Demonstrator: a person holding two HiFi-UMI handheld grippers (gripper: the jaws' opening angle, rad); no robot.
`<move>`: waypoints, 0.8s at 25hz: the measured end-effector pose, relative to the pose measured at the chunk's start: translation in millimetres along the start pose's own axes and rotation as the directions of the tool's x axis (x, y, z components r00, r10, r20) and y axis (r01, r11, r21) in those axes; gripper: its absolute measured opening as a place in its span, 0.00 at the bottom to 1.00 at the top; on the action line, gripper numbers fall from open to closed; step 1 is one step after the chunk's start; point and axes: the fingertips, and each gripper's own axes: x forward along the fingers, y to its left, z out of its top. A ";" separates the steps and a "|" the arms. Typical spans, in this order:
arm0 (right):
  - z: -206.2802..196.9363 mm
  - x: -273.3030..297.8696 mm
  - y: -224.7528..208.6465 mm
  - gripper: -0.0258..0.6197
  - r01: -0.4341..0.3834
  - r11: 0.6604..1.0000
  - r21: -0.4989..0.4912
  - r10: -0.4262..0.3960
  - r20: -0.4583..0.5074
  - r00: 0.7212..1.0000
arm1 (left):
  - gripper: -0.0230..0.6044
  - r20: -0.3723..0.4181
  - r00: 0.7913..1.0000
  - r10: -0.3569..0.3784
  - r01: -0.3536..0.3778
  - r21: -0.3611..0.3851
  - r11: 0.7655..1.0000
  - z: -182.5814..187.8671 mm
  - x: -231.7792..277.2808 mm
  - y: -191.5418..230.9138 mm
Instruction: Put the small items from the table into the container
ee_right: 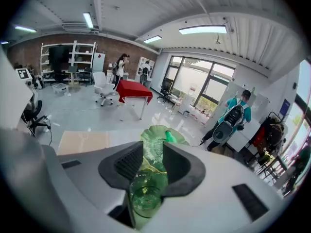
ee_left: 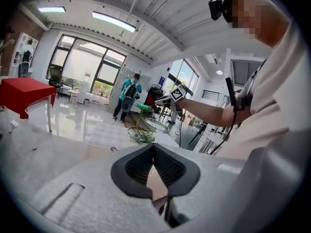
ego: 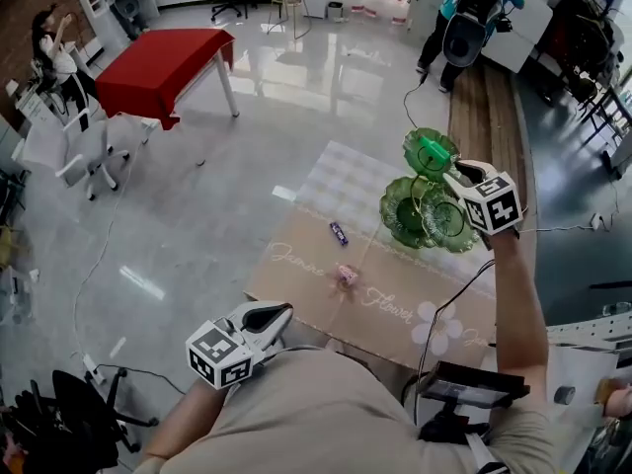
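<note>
A green glass tiered stand [ego: 425, 215] rises at the far right of the cloth-covered table [ego: 296, 265]. A small green item [ego: 433, 150] lies on its top plate. My right gripper [ego: 451, 174] hovers just right of that top plate, open and holding nothing. In the right gripper view the top plate [ee_right: 156, 134] and the green item [ee_right: 170, 137] show between the parted pads [ee_right: 127, 163]. A purple item [ego: 339, 232] and a pink item [ego: 346, 276] lie on the cloth. My left gripper [ego: 284, 310] hangs shut and empty near the front edge.
A red-clothed table [ego: 163, 67] and white office chairs [ego: 84, 156] stand far left on the glossy floor. A person with a backpack [ego: 474, 13] is at the back. A black device [ego: 472, 385] sits close to my right side. Cables trail from the stand's side.
</note>
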 end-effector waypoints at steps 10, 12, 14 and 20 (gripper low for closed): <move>-40.5 -64.5 167.9 0.07 -0.096 0.956 0.277 0.058 0.143 0.988 | 0.05 -0.053 0.992 -0.118 0.120 0.038 0.992 -1.1 -16.9 0.5; -46.2 -68.5 204.1 0.07 -0.125 0.940 0.316 0.078 0.155 0.985 | 0.05 -0.067 0.988 -0.142 0.145 0.047 0.988 -3.2 -19.4 2.3; -48.1 -70.4 243.9 0.07 -0.171 0.919 0.356 0.117 0.169 0.979 | 0.05 -0.070 0.985 -0.160 0.163 0.046 0.985 -4.7 -26.0 6.0; -39.6 -76.6 367.0 0.07 -0.312 0.876 0.368 0.246 0.215 0.945 | 0.05 -0.086 0.974 -0.210 0.214 0.038 0.976 -19.2 -47.5 17.7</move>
